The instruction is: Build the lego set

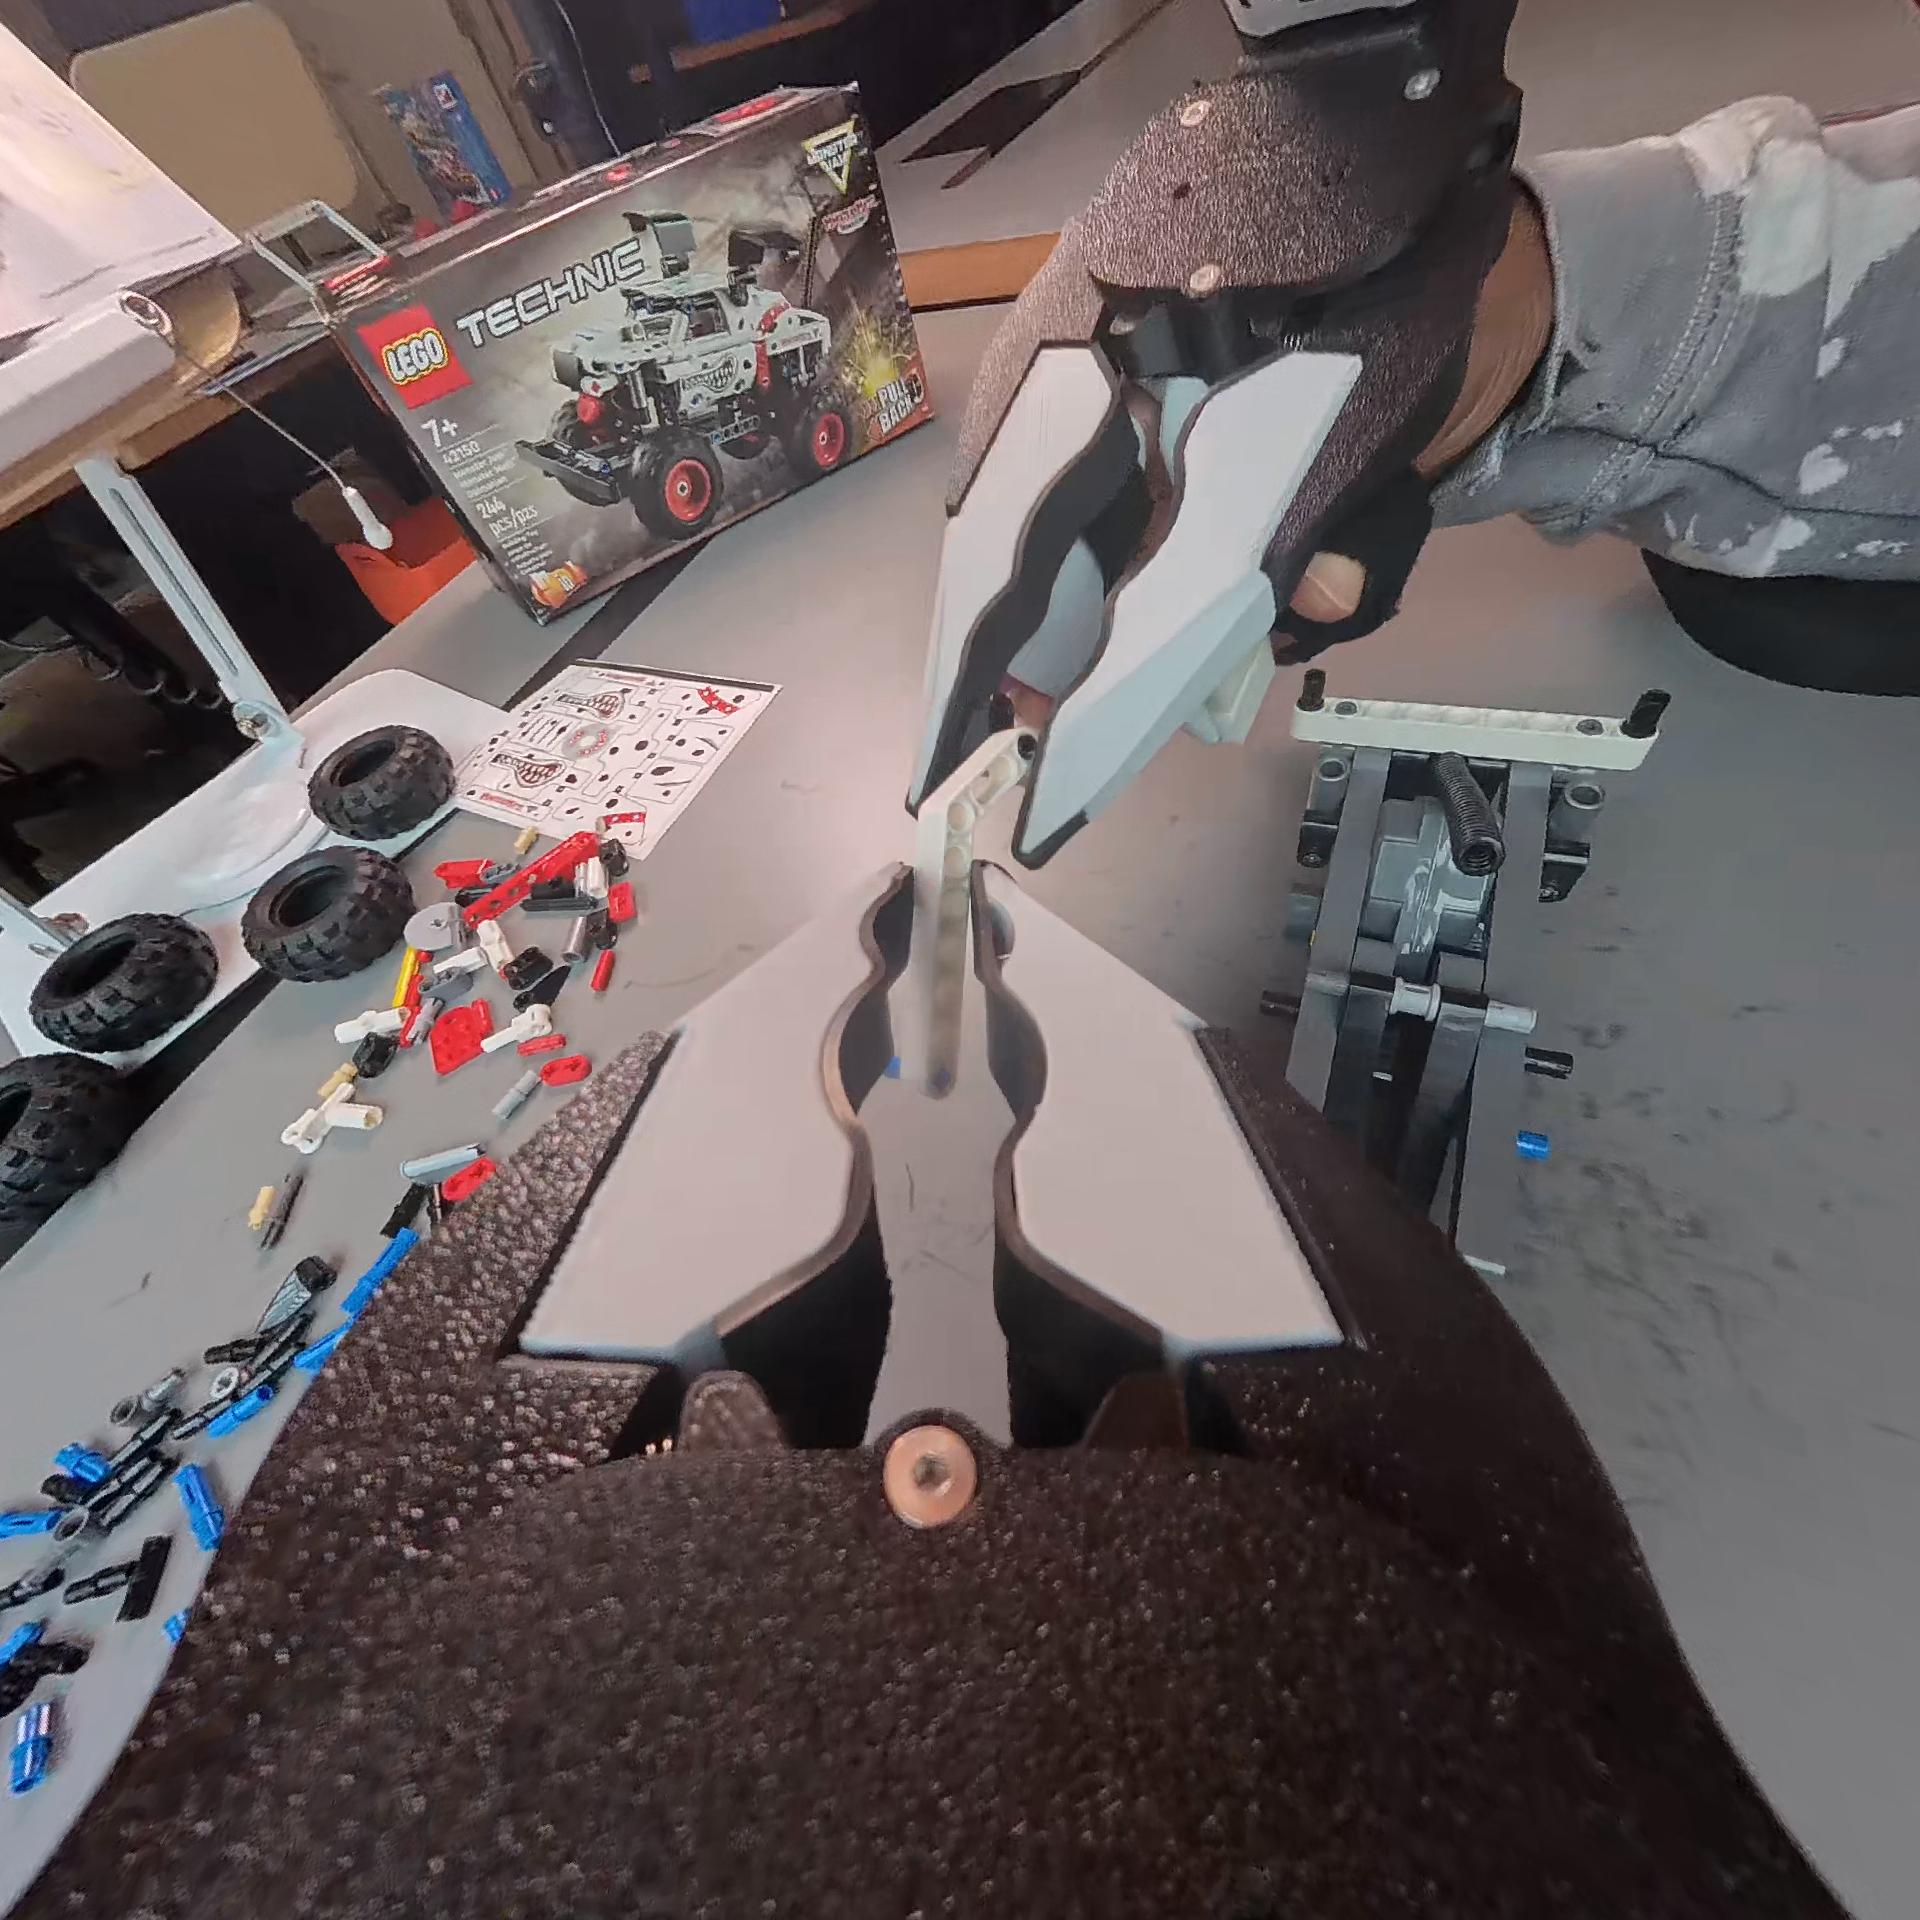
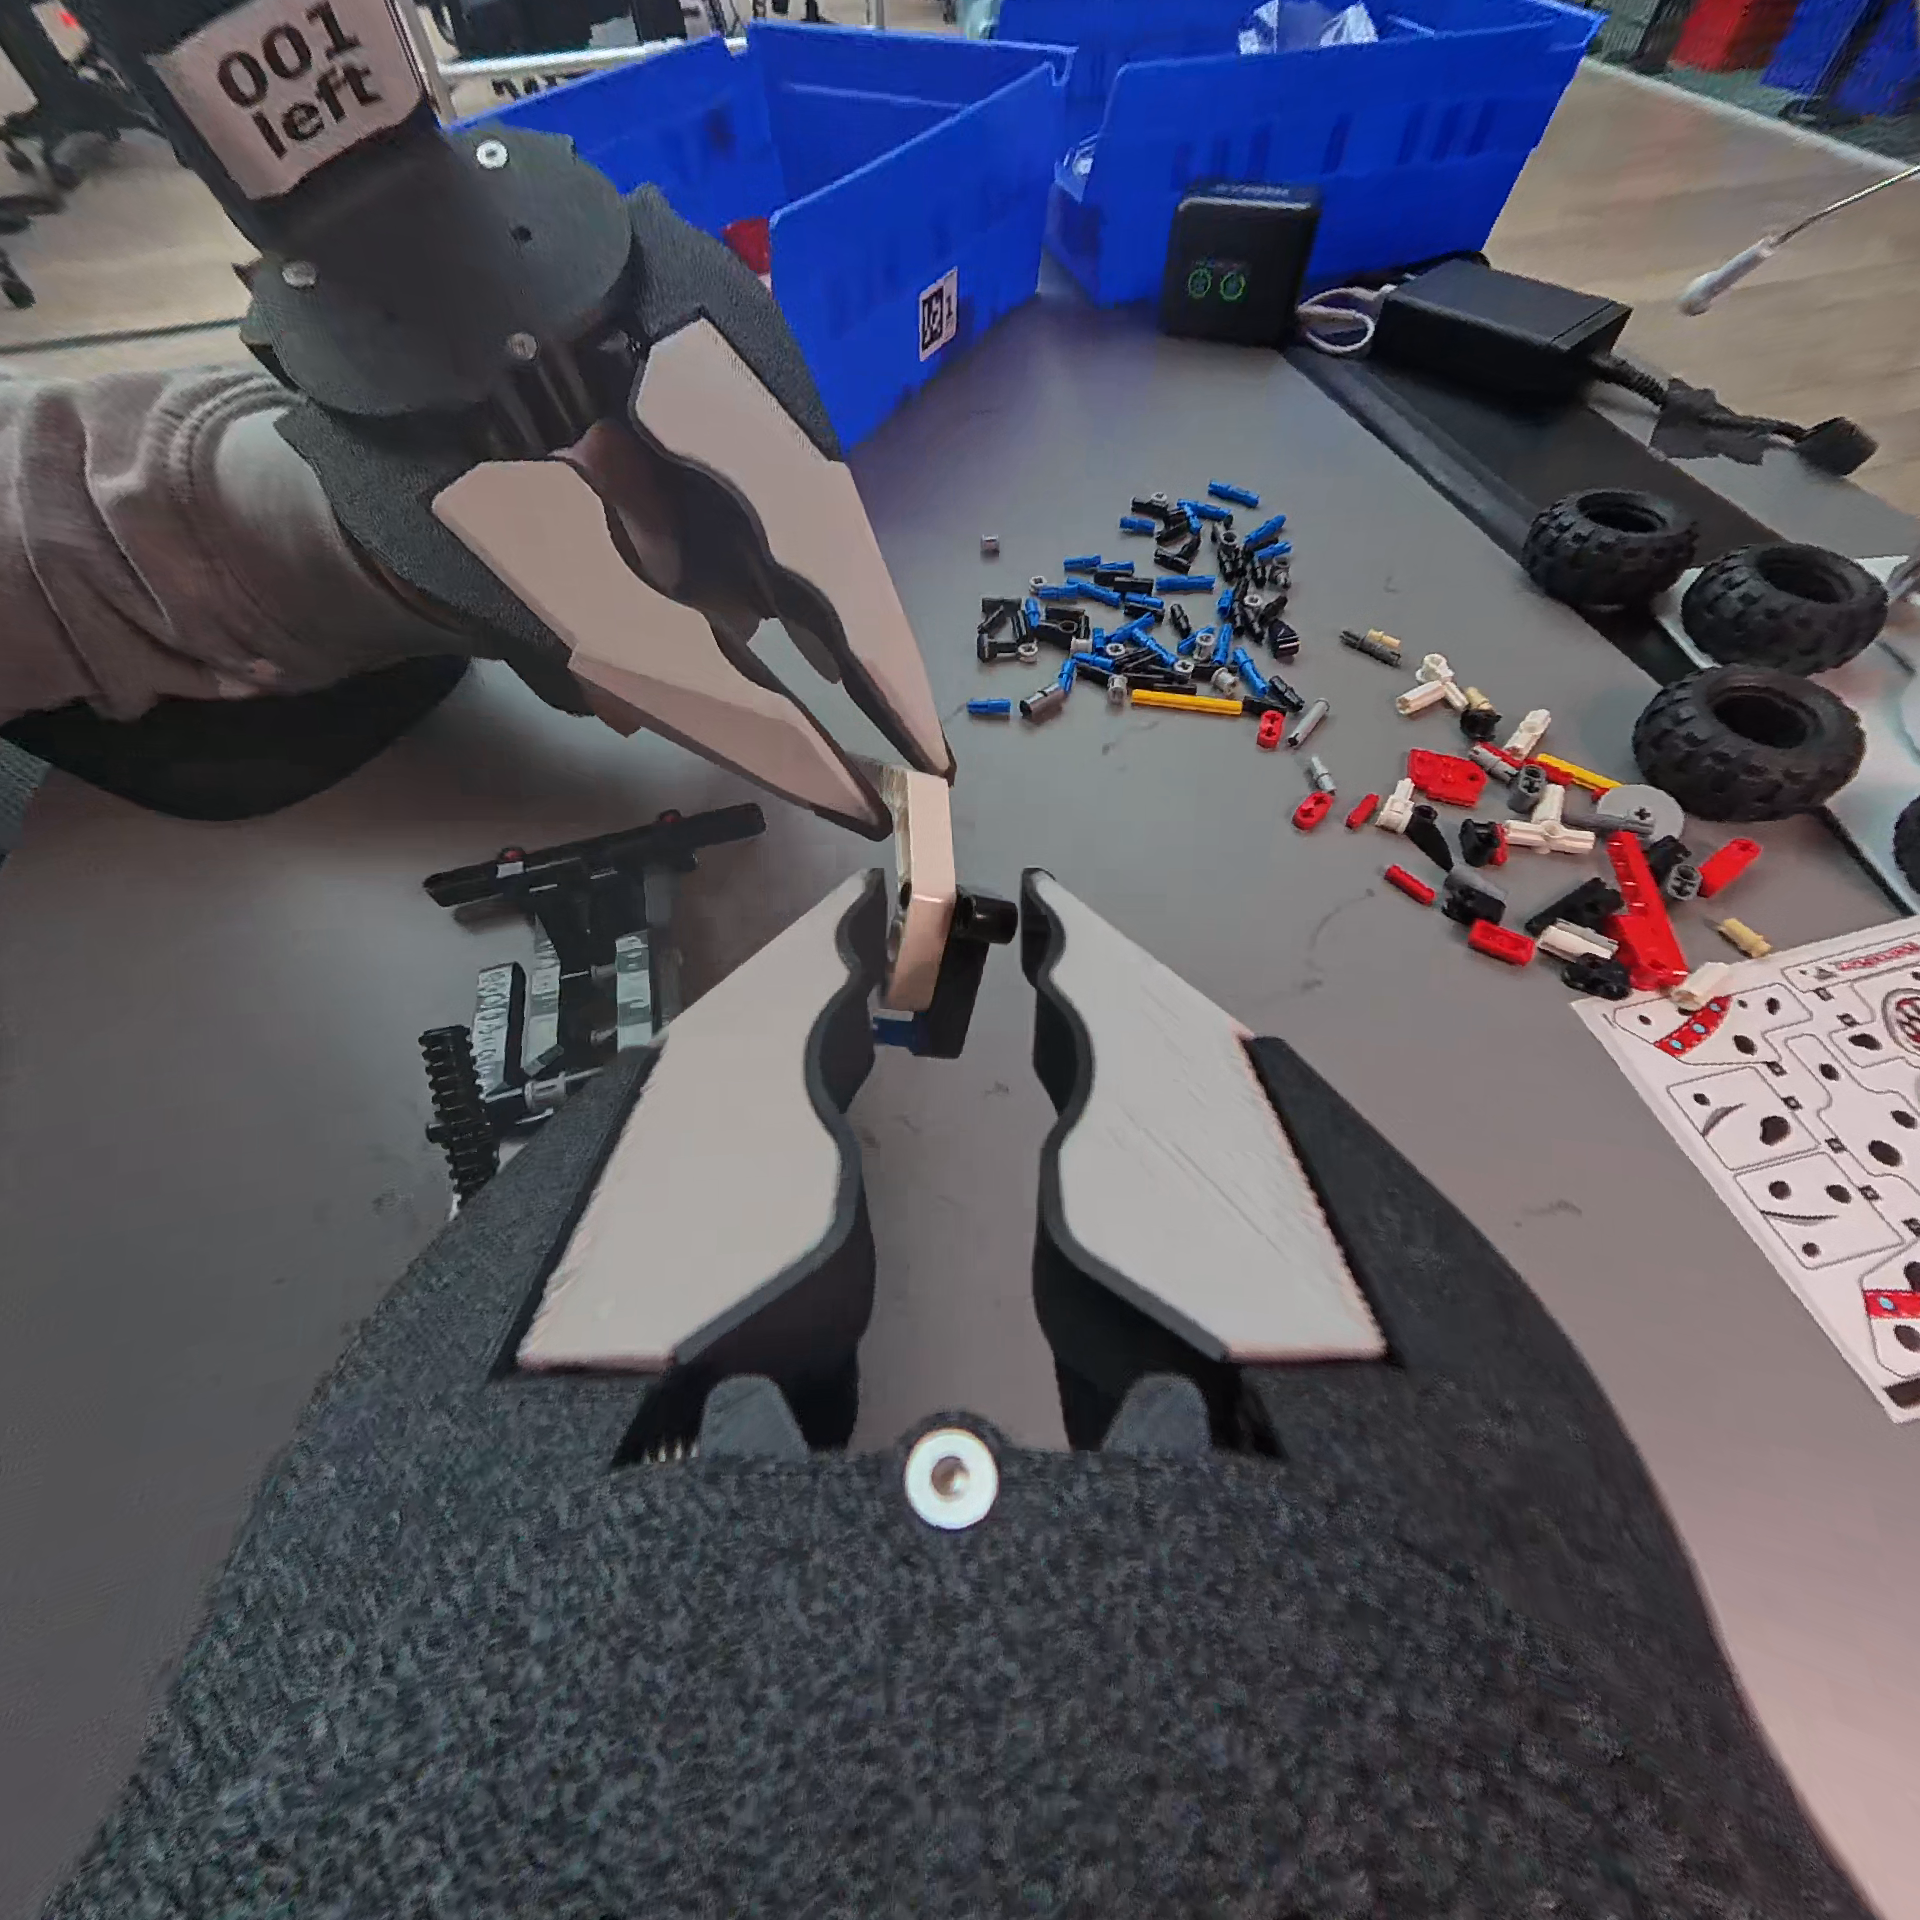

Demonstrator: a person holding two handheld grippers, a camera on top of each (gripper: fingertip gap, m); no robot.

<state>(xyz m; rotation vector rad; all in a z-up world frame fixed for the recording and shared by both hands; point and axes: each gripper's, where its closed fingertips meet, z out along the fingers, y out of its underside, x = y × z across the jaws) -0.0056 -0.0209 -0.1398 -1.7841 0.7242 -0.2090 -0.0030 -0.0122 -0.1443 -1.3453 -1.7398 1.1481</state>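
My left gripper point(image 1: 940, 883) is shut on a white angled beam point(image 1: 940, 977) and holds it above the table. In the right wrist view it point(image 2: 914, 800) comes in from the upper left and pinches the beam's end point(image 2: 923, 883). A black connector point(image 2: 971, 961) with a pin sits on the beam's side. My right gripper point(image 2: 948, 881) is open, with its jaws on either side of the beam and connector; its left finger touches the beam. In the left wrist view the right gripper point(image 1: 971, 831) reaches in from the upper right. The part-built grey chassis point(image 1: 1434, 883) point(image 2: 561, 966) lies on the table beside them.
Loose red, white and black parts point(image 1: 499, 966) point(image 2: 1538, 831) and blue and black pins point(image 1: 104, 1475) point(image 2: 1153, 613) are scattered on the table. There are also several black tyres point(image 1: 332, 914) point(image 2: 1745, 738), a sticker sheet point(image 1: 613, 748) point(image 2: 1787, 1101), the set's box point(image 1: 644, 343) and blue bins point(image 2: 935, 208). My two grippers' fingertips are within a few centimetres of each other.
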